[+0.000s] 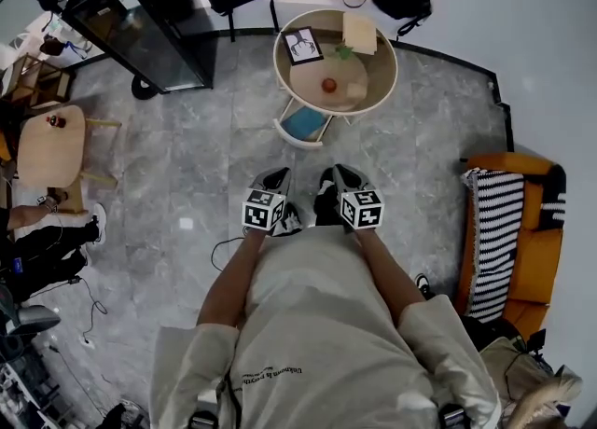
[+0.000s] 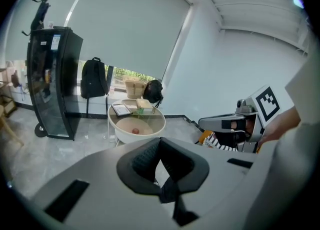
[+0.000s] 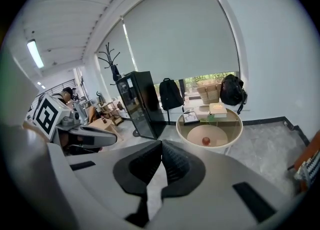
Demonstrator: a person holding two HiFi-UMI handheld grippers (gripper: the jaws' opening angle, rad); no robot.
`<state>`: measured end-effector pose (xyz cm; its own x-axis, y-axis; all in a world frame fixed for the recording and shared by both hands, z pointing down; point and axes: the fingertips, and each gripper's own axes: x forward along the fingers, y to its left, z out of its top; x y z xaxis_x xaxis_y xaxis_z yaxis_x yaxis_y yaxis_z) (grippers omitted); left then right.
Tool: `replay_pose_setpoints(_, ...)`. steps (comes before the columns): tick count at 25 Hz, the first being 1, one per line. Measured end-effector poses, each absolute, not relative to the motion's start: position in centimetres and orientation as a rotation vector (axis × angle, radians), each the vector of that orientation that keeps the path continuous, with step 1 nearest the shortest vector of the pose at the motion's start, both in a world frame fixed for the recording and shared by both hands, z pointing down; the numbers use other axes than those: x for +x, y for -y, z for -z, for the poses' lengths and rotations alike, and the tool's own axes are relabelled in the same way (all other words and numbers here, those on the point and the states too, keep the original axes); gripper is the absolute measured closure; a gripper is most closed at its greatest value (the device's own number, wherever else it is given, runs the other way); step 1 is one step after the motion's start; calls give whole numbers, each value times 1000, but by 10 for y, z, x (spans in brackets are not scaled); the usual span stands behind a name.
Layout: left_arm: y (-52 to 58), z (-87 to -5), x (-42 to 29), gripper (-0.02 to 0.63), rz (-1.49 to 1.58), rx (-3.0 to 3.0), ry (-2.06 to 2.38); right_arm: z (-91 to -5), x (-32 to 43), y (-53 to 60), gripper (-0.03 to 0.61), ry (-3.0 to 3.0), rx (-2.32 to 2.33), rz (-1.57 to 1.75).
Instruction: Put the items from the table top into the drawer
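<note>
The left gripper (image 1: pixel 276 179) and the right gripper (image 1: pixel 340 175) are held side by side close to the person's body, just apart from each other and both pointing forward and down at the grey tiled floor (image 1: pixel 187 166). In the left gripper view the left gripper's (image 2: pixel 160 140) black pads are pressed together with nothing between them. The right gripper view shows the right gripper (image 3: pixel 161 142) with its tips likewise meeting and empty. Well ahead of both claws, out of their reach, stands the round table (image 1: pixel 384 68). On its far side lies a framed picture (image 1: pixel 302 45), roughly in line with the left claw. A tan book (image 1: pixel 359 33) lies to the right of it, in line with the right claw. A small green thing (image 1: pixel 342 52) sits between the two. A red round thing (image 1: pixel 328 85) rests nearer the claws, on the tan disc in the table's middle. The white drawer (image 1: pixel 284 131) juts out from the table's near edge towards the claws, pulled out, with something blue (image 1: pixel 305 122) inside. Far off to the left of the left claw stands a black cabinet (image 1: pixel 140 31), and to the right of the right claw is an orange sofa (image 1: pixel 536 264) with a striped throw (image 1: pixel 494 241).
</note>
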<state>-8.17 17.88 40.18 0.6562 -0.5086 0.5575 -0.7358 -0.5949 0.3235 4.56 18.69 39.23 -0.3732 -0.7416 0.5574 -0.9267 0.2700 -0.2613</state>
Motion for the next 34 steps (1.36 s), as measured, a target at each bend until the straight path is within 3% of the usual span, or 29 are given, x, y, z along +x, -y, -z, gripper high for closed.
replay_pose_setpoints(34,-180,-409,-97,594,-541,2304,993,-403,41,-194,545,2197,1517,-840)
